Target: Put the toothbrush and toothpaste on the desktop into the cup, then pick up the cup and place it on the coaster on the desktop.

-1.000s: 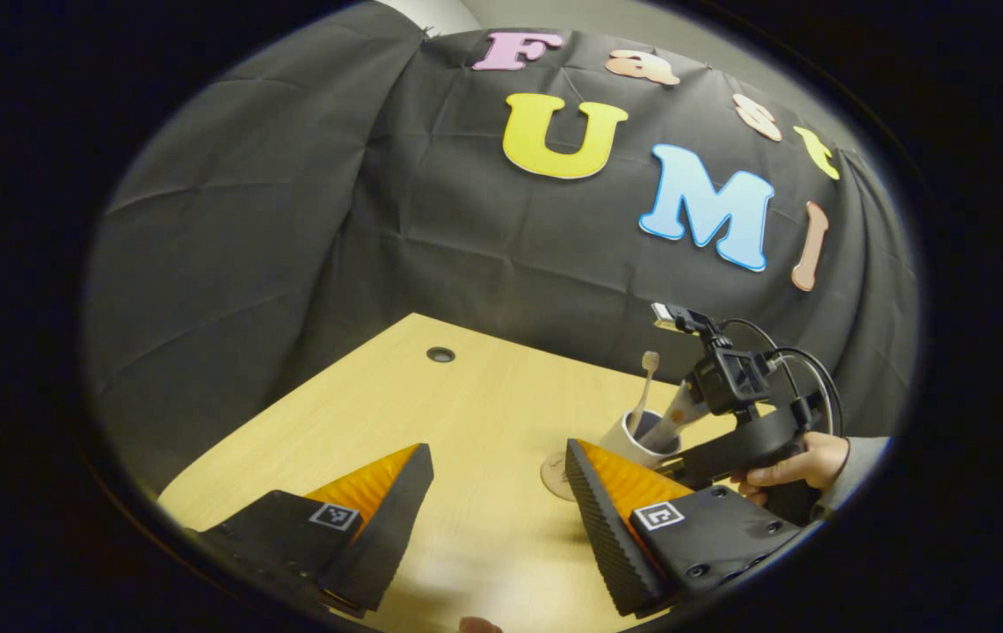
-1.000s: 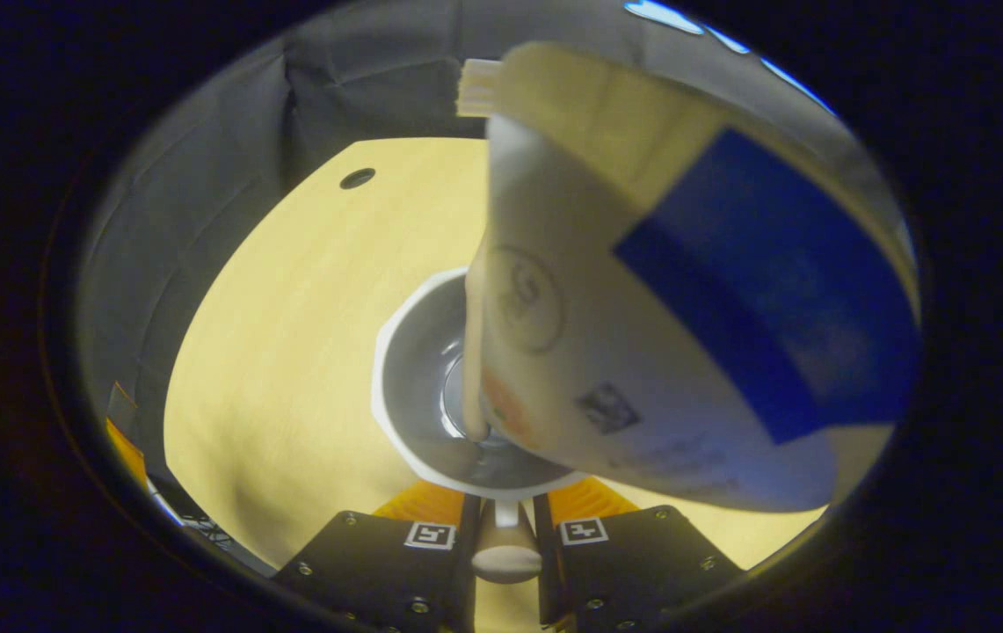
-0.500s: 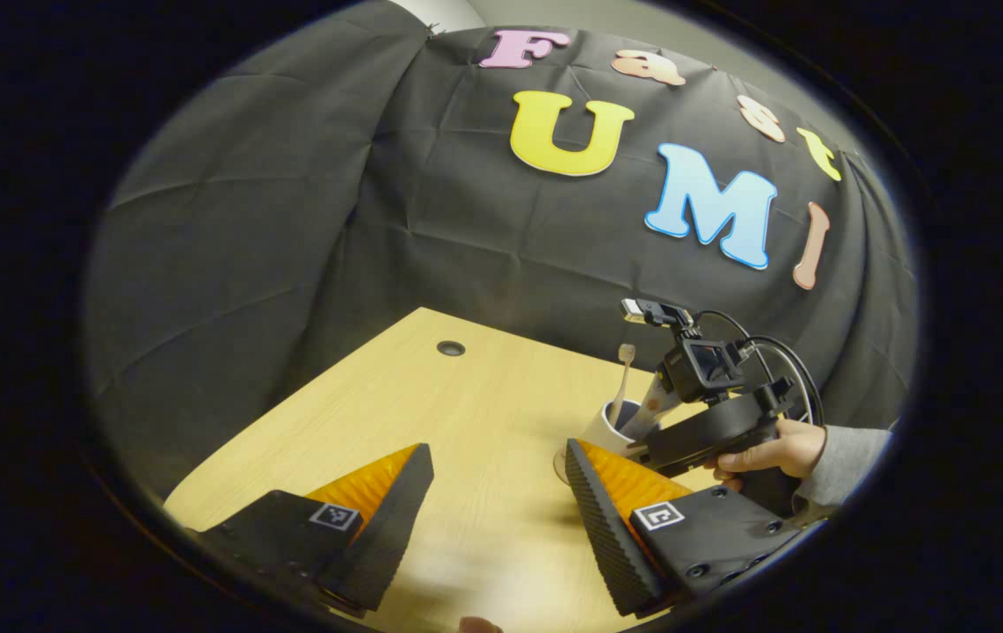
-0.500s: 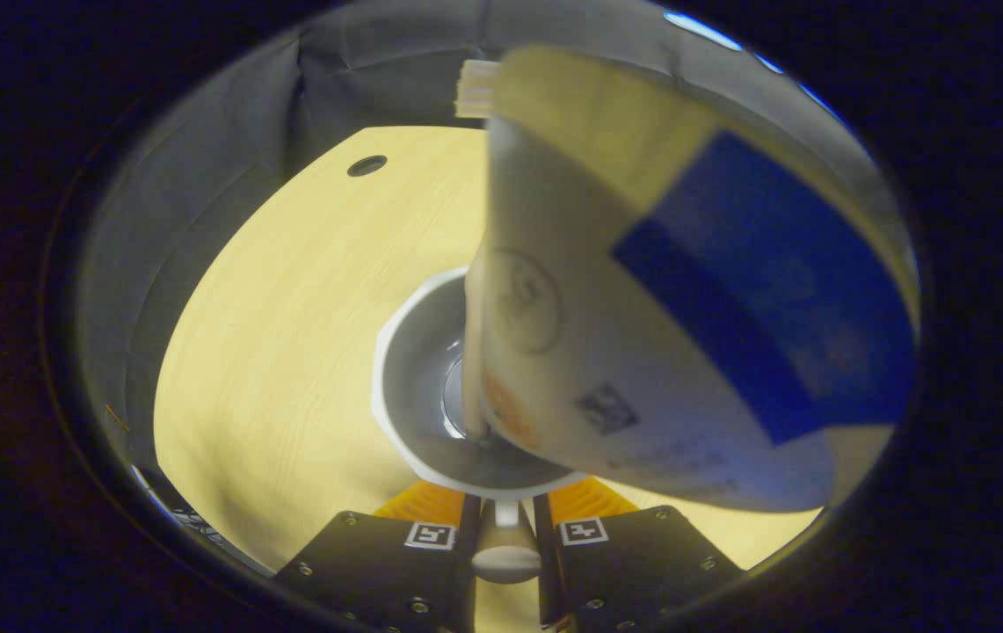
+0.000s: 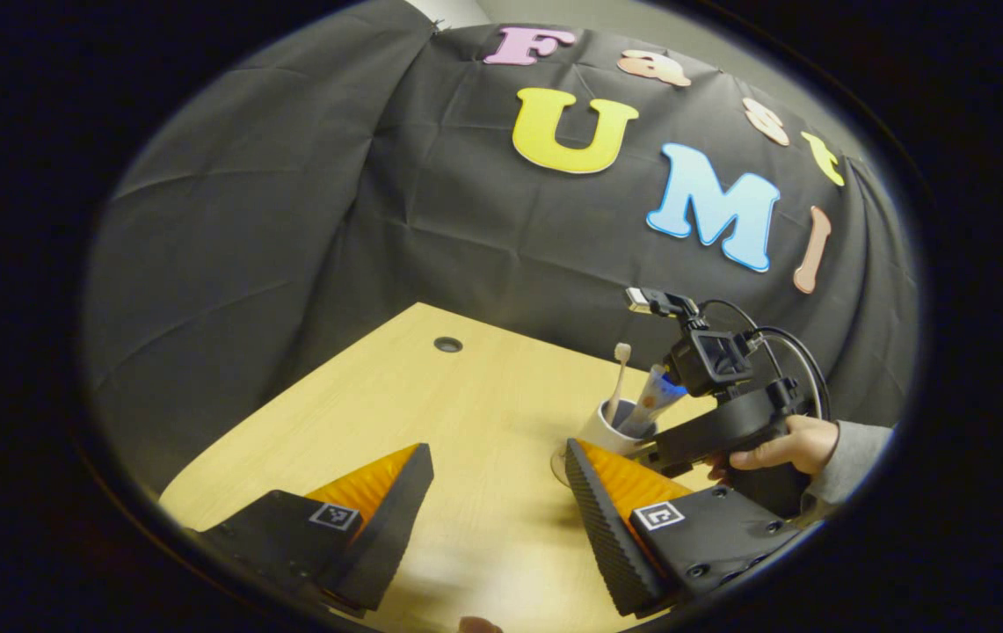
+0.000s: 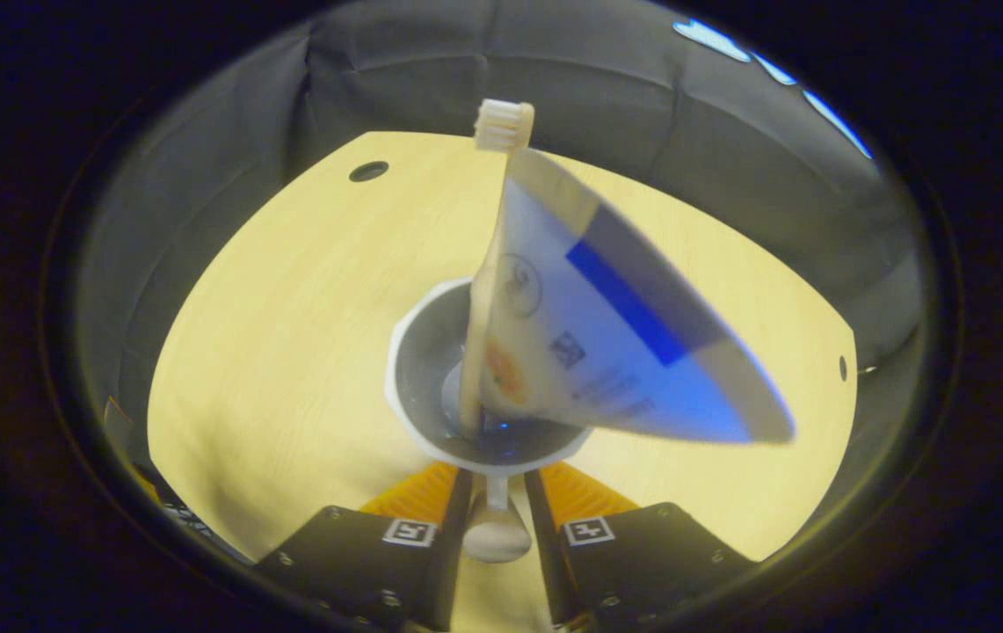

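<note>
Down low in the right gripper view: right tongs (image 6: 492, 485) pinched narrow, one finger on either side of the handle (image 6: 494, 536) of the white cup (image 6: 404, 352), pressing on it. Just ahead, looking down into the cup's mouth. Inside, the toothbrush (image 6: 485, 272), propped against the rim with its bristled head up. Beside it and touching it, the toothpaste (image 6: 606, 352), cap end down in the cup and flat crimped end fanning up and out over the rim, tilted to the right. Beneath and all around, the pale wooden surface (image 6: 272, 308), with a round hole (image 6: 368, 170) near its far edge.

Over in the left gripper view: left tongs (image 5: 497, 453) spread wide, gripping nothing, hanging above the surface. Just past the right-hand finger, a sliver of the round coaster (image 5: 556, 461), partly hidden by that finger. Right behind it, the cup with the toothbrush and toothpaste sticking up out of it. Contact between cup and coaster: cannot tell. Farther right, the right tongs gripped by a hand (image 5: 782, 444) in a grey sleeve (image 5: 853, 448), topped by a small camera (image 5: 712, 356) with looping black cables (image 5: 804, 360).
</note>
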